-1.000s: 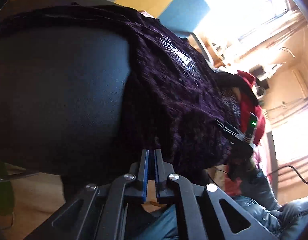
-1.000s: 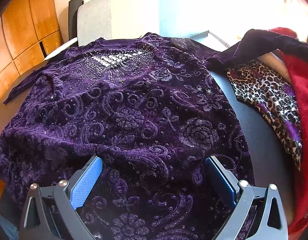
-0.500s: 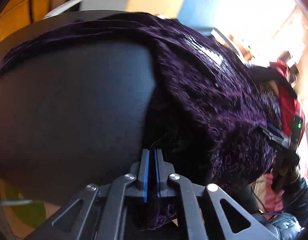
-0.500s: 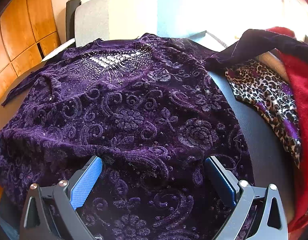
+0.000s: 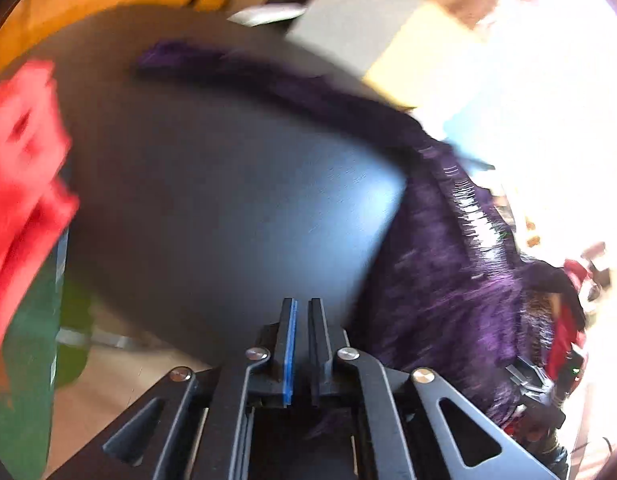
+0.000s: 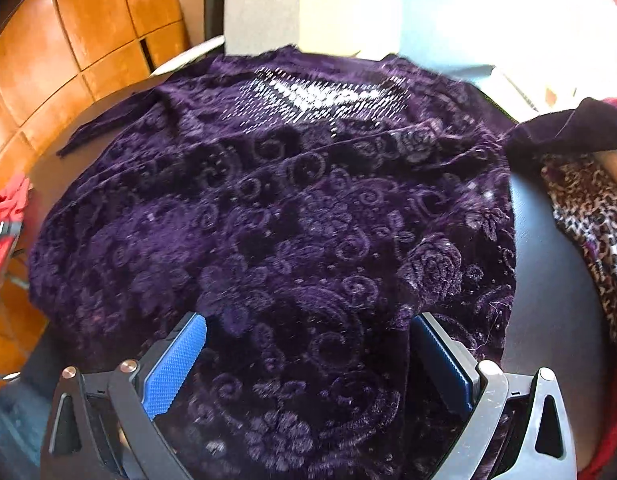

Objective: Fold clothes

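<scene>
L gripper (image 5: 302, 308) has swung off the top (image 6: 292, 220) to bare table (image 5: 212, 200). Its jaws have just eased a hair; purple tuft low between them, can't tell if pinched. R gripper (image 6: 308, 320) gapes over the hem at the table's near edge. Top's flat mid-table, fold not begun imo.

My two grippers, seen up close

My left gripper (image 5: 301, 344) is black-framed with silver screws; my right gripper (image 6: 308, 364) is greyer (both wear blue pads).

Left wrist view is motion-blurred; red cloth (image 5: 20, 168) smeared at left edge
</scene>
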`<state>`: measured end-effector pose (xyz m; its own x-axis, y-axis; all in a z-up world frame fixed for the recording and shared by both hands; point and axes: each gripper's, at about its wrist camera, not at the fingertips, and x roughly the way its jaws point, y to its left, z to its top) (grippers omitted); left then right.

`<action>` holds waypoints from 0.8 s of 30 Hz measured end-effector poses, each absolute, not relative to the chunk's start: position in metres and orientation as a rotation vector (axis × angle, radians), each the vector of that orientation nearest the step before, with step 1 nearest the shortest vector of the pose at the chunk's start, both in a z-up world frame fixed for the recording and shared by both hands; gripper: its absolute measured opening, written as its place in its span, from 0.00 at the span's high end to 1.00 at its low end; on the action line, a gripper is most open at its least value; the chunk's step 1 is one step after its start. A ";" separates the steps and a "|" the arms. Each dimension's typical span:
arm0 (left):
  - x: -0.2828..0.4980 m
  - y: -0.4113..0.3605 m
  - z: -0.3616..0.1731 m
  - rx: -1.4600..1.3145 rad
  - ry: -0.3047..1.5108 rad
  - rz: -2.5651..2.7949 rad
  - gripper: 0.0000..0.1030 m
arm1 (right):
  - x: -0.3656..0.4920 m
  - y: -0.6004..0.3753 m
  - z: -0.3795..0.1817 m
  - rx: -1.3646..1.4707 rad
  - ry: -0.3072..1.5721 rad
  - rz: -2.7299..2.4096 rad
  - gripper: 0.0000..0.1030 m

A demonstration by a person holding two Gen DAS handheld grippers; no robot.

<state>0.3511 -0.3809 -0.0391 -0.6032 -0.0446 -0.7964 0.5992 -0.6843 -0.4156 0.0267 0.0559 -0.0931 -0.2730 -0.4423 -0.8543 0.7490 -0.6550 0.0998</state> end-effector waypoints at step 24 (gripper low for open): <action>0.239 -0.363 -0.079 1.364 0.703 -2.308 0.99 | 0.010 0.047 -0.102 1.086 0.421 -2.036 0.00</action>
<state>0.2394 -0.3627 -0.0790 -0.4643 -0.0602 -0.8836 0.5424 -0.8081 -0.2299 0.0102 0.0468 -0.1020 -0.3355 -0.4787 -0.8114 0.7613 -0.6450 0.0658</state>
